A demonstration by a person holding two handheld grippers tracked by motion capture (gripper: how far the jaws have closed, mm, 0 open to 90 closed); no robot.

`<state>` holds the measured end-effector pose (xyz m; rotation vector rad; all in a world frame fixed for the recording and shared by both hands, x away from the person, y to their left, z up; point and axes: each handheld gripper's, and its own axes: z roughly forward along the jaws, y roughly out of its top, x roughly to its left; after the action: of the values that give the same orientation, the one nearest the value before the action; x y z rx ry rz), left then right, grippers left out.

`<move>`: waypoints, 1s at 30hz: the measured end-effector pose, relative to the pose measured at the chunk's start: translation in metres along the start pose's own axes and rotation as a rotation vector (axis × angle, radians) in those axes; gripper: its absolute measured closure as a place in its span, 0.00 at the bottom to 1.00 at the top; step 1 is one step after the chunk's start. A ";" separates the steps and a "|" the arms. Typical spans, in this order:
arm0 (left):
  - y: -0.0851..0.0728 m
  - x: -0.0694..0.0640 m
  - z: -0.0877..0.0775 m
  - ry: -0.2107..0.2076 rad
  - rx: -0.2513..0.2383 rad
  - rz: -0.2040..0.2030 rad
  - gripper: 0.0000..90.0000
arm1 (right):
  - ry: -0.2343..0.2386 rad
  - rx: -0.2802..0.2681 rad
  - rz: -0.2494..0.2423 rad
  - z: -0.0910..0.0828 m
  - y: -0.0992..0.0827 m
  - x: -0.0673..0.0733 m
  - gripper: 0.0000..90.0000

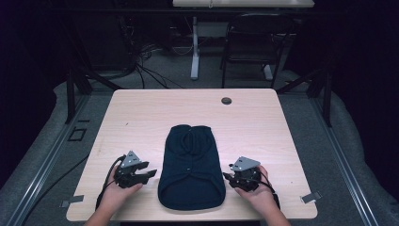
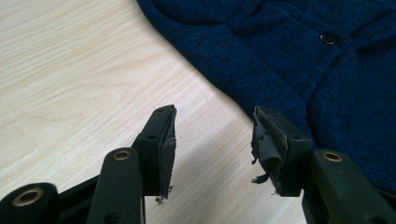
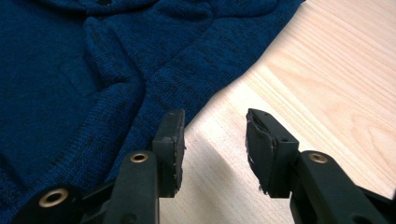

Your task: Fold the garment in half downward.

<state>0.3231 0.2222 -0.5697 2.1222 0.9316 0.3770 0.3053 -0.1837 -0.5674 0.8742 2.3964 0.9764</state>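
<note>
While the dark blue garment (image 1: 191, 165) lies flat mid-bench (image 1: 141, 113), left gripper (image 1: 136, 173) and right gripper (image 1: 239, 178) flank its sides, jaws spread; judged next: pinch each edge evenly.

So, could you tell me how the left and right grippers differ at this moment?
The left gripper sits at the sweater's left edge, the right gripper at its right edge. The left gripper's pad looks more frayed than the right gripper's pad. Both are open, empty and aimed at the sweater.
</note>
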 end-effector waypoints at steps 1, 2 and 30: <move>0.000 0.000 0.000 0.000 0.000 0.000 0.55 | 0.000 0.000 0.000 0.000 0.000 0.000 0.64; 0.000 0.000 0.000 0.000 0.001 0.001 0.55 | -0.004 0.001 0.002 0.000 0.000 0.000 0.64; 0.011 -0.001 0.011 -0.024 0.035 -0.005 0.60 | 0.053 0.016 0.038 -0.001 0.010 -0.006 0.67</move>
<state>0.3338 0.2114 -0.5682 2.1514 0.9354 0.3339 0.3130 -0.1823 -0.5591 0.9139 2.4434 1.0078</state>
